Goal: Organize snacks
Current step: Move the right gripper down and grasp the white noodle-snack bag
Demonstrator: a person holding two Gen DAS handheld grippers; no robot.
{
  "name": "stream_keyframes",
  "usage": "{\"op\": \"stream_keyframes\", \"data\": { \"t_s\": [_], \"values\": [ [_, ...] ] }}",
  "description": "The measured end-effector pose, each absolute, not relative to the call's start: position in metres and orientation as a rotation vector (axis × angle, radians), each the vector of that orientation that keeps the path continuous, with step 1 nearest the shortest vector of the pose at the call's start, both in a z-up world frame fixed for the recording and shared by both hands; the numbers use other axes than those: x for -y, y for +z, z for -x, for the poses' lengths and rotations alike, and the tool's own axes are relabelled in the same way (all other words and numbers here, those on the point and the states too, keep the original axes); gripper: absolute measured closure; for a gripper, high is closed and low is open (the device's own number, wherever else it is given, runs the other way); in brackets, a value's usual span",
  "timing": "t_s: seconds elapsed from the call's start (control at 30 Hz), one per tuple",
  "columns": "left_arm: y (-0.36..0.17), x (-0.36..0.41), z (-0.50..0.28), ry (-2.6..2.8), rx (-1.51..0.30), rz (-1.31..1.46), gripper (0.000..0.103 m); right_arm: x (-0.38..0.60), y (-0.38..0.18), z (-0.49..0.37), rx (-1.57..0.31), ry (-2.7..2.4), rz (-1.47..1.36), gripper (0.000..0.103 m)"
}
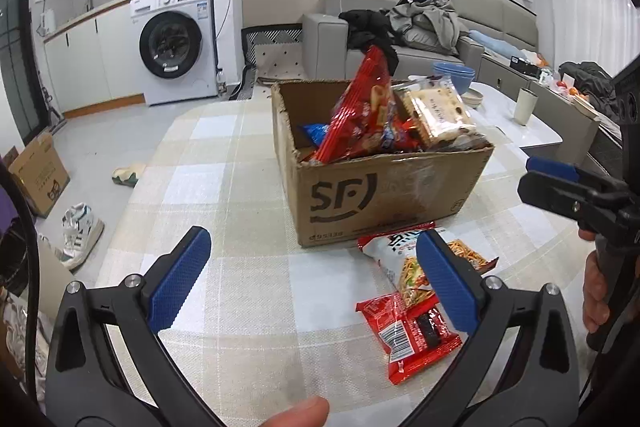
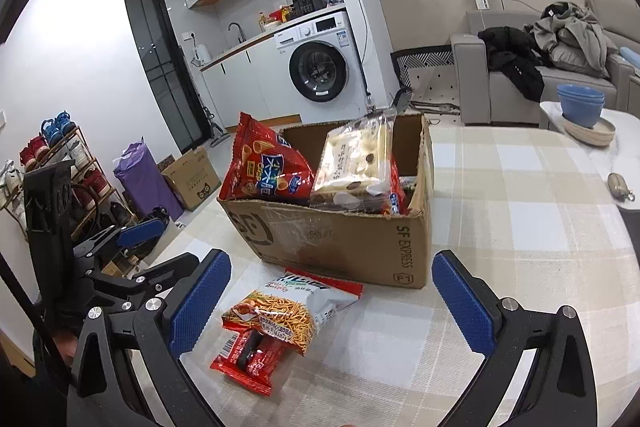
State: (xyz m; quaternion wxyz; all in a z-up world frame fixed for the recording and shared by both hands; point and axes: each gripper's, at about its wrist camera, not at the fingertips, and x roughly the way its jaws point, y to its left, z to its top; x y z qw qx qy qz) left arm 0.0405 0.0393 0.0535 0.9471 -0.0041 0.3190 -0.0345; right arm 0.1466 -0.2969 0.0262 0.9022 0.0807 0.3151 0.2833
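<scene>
A brown SF Express cardboard box (image 1: 384, 187) (image 2: 352, 243) stands on the checked tablecloth. In it stand a tall red snack bag (image 1: 360, 111) (image 2: 264, 163) and a clear pack of biscuits (image 1: 436, 115) (image 2: 356, 159). In front of the box lie a white-and-orange noodle snack bag (image 1: 396, 259) (image 2: 292, 303) and a small red packet (image 1: 412, 335) (image 2: 248, 359). My left gripper (image 1: 314, 275) is open and empty, just left of these two packets. My right gripper (image 2: 332, 297) is open and empty above them; it also shows at the right edge of the left wrist view (image 1: 560, 183).
Blue bowls (image 2: 580, 103) on a plate and a cup (image 1: 526, 105) stand on the white table behind. A small pouch (image 2: 620, 183) lies at the table's right. Sofa with clothes (image 1: 420, 23), washing machine (image 1: 176, 43), shoes and a floor box (image 1: 38, 175) surround the table.
</scene>
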Motion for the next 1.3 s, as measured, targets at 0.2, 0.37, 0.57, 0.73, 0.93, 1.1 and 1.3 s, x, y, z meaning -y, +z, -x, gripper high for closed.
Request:
{"op": "stream_keyframes", "data": {
  "t_s": [0.2, 0.37, 0.57, 0.73, 0.93, 1.1, 1.3],
  "values": [
    [0.051, -0.043, -0.044, -0.055, -0.656, -0.015, 0.0, 0.285, 0.012, -0.154, -0.724, 0.583, -0.193, 0.0],
    [0.051, -0.057, -0.05, -0.032, -0.671, 0.014, 0.0, 0.268, -0.001, -0.156, -0.772, 0.59, -0.179, 0.0],
    [0.049, -0.069, -0.054, -0.013, -0.679, 0.045, 0.0, 0.241, -0.017, -0.156, -0.829, 0.604, -0.143, 0.0],
    [0.046, -0.07, -0.057, -0.009, -0.687, 0.043, 0.0, 0.222, -0.026, -0.159, -0.859, 0.591, -0.122, 0.0],
    [0.041, -0.069, -0.059, -0.013, -0.697, 0.043, 0.0, 0.208, -0.038, -0.163, -0.89, 0.569, -0.089, 0.0],
    [0.039, -0.068, -0.06, -0.018, -0.703, 0.042, 0.0, 0.217, -0.043, -0.167, -0.934, 0.539, -0.059, 0.0],
    [0.037, -0.063, -0.061, -0.03, -0.709, 0.034, 0.0, 0.235, -0.044, -0.175, -0.954, 0.507, -0.065, 0.0]
  ]
}}
